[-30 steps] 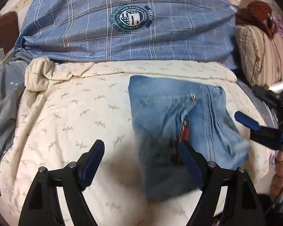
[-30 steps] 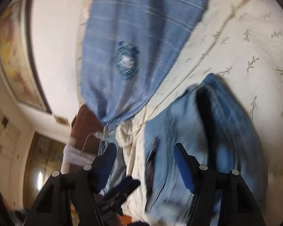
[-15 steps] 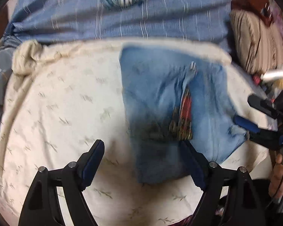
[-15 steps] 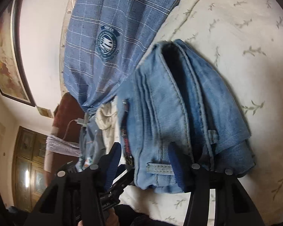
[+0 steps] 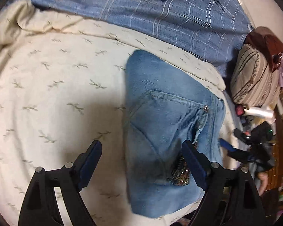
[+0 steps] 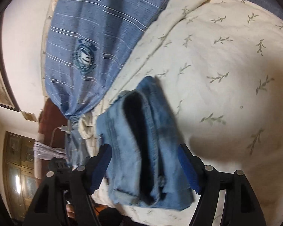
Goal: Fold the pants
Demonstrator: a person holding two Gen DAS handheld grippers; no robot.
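Observation:
The blue denim pants (image 5: 166,131) lie folded into a thick stack on the cream leaf-print bedspread (image 5: 56,98). A back pocket and a zipper show on top. My left gripper (image 5: 141,160) is open above the near left edge of the stack, holding nothing. In the right wrist view the folded pants (image 6: 141,143) show their layered side edge. My right gripper (image 6: 143,162) is open with its jaws on either side of the stack's near end, not closed on it. The right gripper also shows in the left wrist view (image 5: 234,145) at the stack's right side.
A blue plaid pillow with a round emblem (image 5: 160,9) lies along the back of the bed. A striped beige cushion (image 5: 254,79) and clutter stand at the right. A wall, a framed picture (image 6: 0,82) and a wooden door show in the right wrist view.
The left gripper has swung and tilted, so the stack now sits lower right in its view. The right gripper has shifted around the stack's end. The pants stay folded in place.

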